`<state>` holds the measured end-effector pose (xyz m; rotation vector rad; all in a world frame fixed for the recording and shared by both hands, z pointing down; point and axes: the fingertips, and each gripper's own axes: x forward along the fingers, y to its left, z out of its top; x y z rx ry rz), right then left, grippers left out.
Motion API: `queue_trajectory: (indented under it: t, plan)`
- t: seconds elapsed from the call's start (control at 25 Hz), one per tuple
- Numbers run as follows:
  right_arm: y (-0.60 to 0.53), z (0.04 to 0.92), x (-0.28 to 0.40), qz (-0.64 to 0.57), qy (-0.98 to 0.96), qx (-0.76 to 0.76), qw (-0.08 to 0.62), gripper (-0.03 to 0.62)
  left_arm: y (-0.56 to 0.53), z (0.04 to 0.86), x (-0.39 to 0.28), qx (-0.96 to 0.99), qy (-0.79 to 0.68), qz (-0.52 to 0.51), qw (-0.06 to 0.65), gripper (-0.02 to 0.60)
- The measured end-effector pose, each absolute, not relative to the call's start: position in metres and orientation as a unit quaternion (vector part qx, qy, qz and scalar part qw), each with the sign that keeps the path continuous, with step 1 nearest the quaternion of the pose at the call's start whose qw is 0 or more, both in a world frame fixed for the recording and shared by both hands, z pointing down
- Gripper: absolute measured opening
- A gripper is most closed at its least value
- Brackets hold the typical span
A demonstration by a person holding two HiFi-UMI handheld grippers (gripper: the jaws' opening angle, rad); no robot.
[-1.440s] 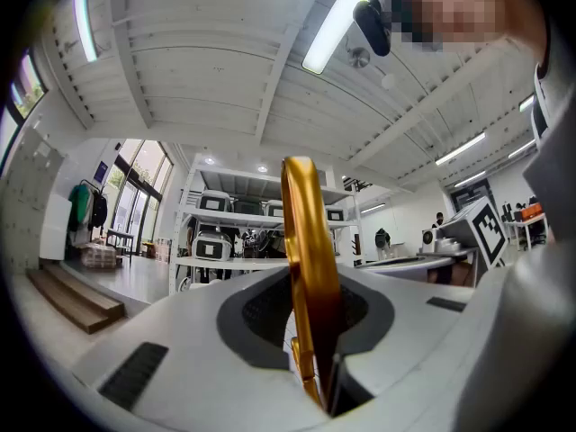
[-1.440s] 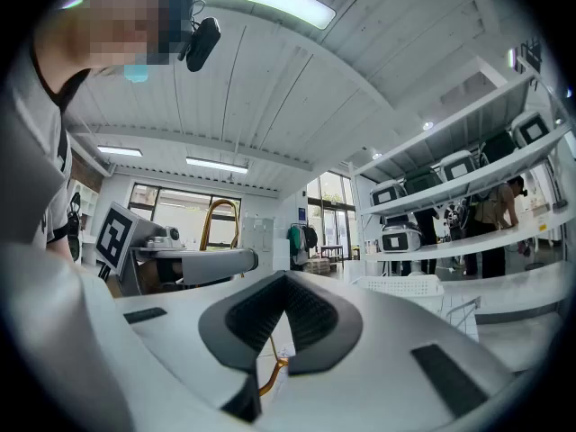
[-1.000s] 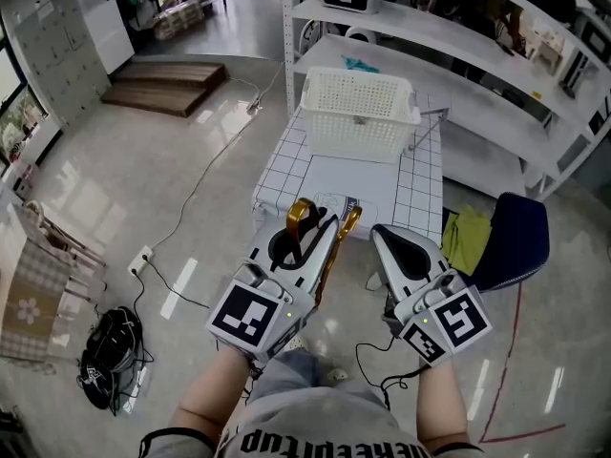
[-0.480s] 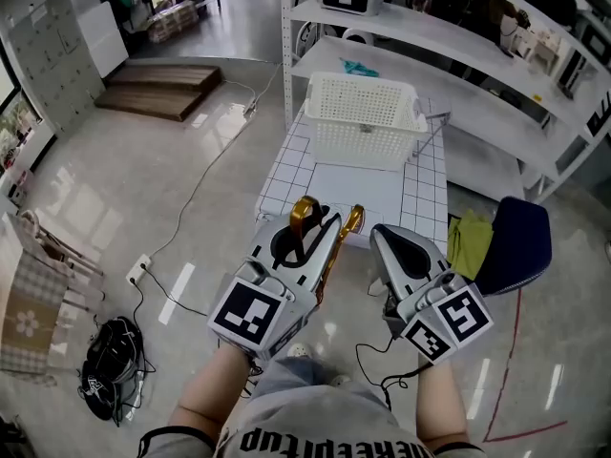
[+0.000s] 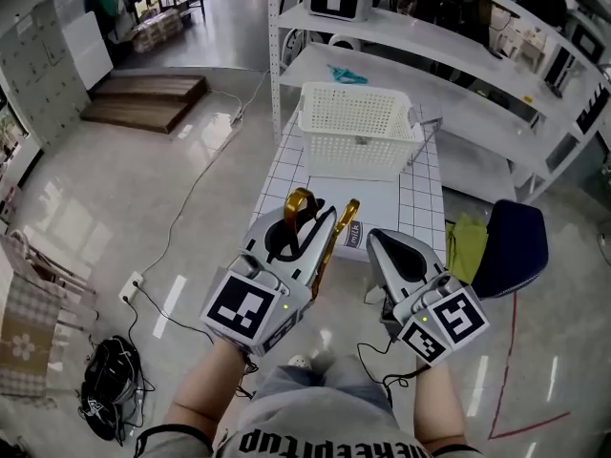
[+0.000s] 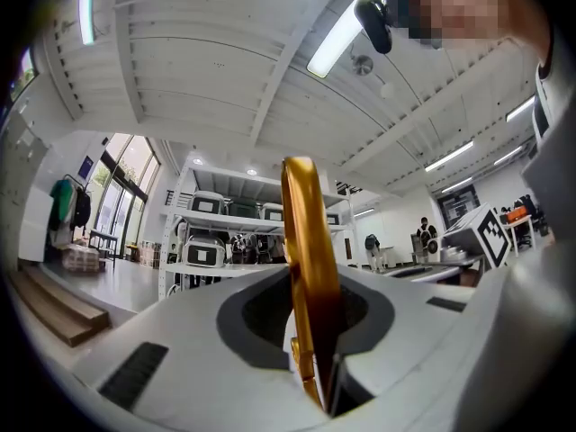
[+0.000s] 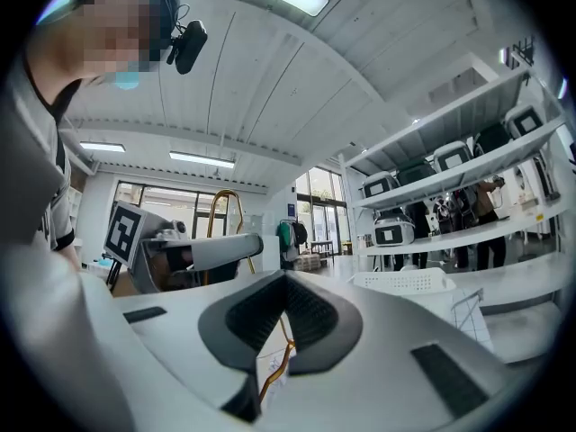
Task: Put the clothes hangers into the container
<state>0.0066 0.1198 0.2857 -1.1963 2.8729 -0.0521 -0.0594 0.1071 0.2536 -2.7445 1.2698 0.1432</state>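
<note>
My left gripper [image 5: 304,219] is shut on a gold metal clothes hanger [image 5: 299,206], held upright; the hanger's lower part slants down beside the jaws. In the left gripper view the gold hanger [image 6: 306,259] stands clamped between the grey jaws. My right gripper [image 5: 382,239] hangs just to the right with its jaws shut and nothing visibly held. The white plastic basket [image 5: 358,113] sits at the far end of a white gridded table [image 5: 420,194], ahead of both grippers. The right gripper view shows its own jaws [image 7: 286,282], the left gripper [image 7: 207,250], the hanger hook [image 7: 220,207] and the basket [image 7: 405,282].
White shelving [image 5: 458,55] with machines stands behind and right of the table. A dark blue chair [image 5: 516,246] with a yellow-green cloth [image 5: 466,237] is at the table's right. A cable [image 5: 191,208], a black bag [image 5: 110,361] and a wooden platform [image 5: 143,98] lie on the floor to the left.
Both grippers have moved forward to the table's near end, which now lies under the jaw tips. The left gripper's hold on the hanger and the shut right jaws are unchanged.
</note>
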Motion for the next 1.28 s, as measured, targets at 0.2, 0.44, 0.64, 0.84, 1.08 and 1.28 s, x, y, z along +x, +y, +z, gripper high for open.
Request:
queue_trajectory:
  t: [0.2, 0.44, 0.64, 0.84, 1.08, 1.28]
  plan:
    - [0.105, 0.29, 0.013, -0.018, 0.92, -0.391, 0.006, 0.009, 0.087, 0.25, -0.052, -0.909, 0.409, 0.051, 0.057, 0.084]
    - [0.074, 0.293, 0.025, -0.025, 0.92, -0.391, 0.007, 0.009, 0.055, 0.247, -0.04, -0.91, 0.408, 0.049, 0.058, 0.084]
    - [0.04, 0.29, 0.04, -0.025, 0.922, -0.387, 0.012, 0.009, 0.023, 0.241, -0.024, -0.91, 0.408, 0.049, 0.058, 0.084]
    - [0.005, 0.287, 0.055, -0.025, 0.923, -0.384, 0.014, 0.009, -0.008, 0.234, -0.01, -0.909, 0.409, 0.049, 0.065, 0.084]
    - [-0.034, 0.287, 0.069, -0.027, 0.927, -0.375, 0.015, 0.009, -0.045, 0.225, 0.002, -0.905, 0.416, 0.051, 0.07, 0.084]
    - [-0.061, 0.285, 0.08, -0.026, 0.932, -0.362, 0.013, 0.009, -0.067, 0.215, 0.014, -0.902, 0.422, 0.055, 0.071, 0.084]
